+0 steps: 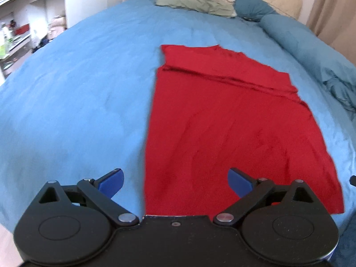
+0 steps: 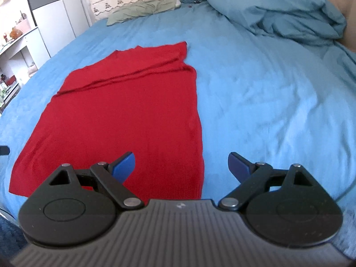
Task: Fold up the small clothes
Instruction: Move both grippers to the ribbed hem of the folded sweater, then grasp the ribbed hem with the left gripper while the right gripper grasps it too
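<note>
- We see the red cloth lying flat on the blue bed sheet, near the edge of the bed closest to us. Its far part is already folded over, and a soft ridge runs across it.
- Our left gripper is spread wide and holds nothing. It hovers over the near left corner of the red cloth.
- Our right gripper is spread wide too, and it is empty. It hovers over the near right corner, with one blue finger above the cloth and one above the sheet.
- The cloth is thin and the sheet under it is soft. If we pinch too deep, we may grab the sheet too, and it lifts along with the cloth.
- If we pinch too lightly, we may take only the top layer, or the corner may slip out.
- If one gripper lifts faster than the other, the fold may come out crooked.
- The folded part at the far end sits loose. A hard pull may drag it open.
- The teal duvet is bunched up well apart from the cloth, so we think it is not in our way.
</note>
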Available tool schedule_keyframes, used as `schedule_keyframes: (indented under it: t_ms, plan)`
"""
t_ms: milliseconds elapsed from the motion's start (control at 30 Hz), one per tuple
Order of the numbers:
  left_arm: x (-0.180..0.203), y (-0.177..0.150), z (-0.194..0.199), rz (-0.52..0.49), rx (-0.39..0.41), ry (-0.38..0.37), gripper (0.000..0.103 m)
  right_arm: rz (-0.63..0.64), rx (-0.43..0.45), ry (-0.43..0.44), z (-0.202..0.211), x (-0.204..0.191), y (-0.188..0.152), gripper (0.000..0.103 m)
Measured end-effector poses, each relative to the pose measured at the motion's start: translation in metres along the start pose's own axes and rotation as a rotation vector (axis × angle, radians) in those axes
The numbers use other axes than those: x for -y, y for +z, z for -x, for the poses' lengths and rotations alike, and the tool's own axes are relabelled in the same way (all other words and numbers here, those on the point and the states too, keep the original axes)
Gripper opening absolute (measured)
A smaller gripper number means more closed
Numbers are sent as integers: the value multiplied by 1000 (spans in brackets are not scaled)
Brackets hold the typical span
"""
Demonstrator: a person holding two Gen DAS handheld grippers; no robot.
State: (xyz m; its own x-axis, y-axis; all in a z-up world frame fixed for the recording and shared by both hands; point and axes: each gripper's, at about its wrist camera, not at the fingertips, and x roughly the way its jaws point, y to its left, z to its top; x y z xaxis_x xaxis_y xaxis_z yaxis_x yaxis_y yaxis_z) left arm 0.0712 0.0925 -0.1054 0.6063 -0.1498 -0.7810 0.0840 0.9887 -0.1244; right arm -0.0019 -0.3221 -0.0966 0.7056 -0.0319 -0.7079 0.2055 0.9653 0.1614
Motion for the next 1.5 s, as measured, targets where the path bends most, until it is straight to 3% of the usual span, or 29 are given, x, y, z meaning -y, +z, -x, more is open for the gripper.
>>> schedule_keyframes:
  t_ms: [233,433,567,1100,1200,1500]
  plan:
    - [-11,-33,2,34,-31,5,100,-18,-54,0,-9,-1,-30,103]
    - [-11,-44,-9,17,-47,-2,92,-36,-96,-19,-18,0,-39,102]
    - [-15,-48,-16,17,-48,19,82,-29,-123,-11,-24,-3,-41,91]
    - [-2,-62,-23,-3,-13,63,67,-41,-149,-1,-34,0,-44,72]
    - [0,-61,-23,-8,-13,58,60,-49,-147,5,-33,2,-44,67]
    - [-1,-64,-19,9,-14,87,24,-76,-159,11,-33,3,-43,49]
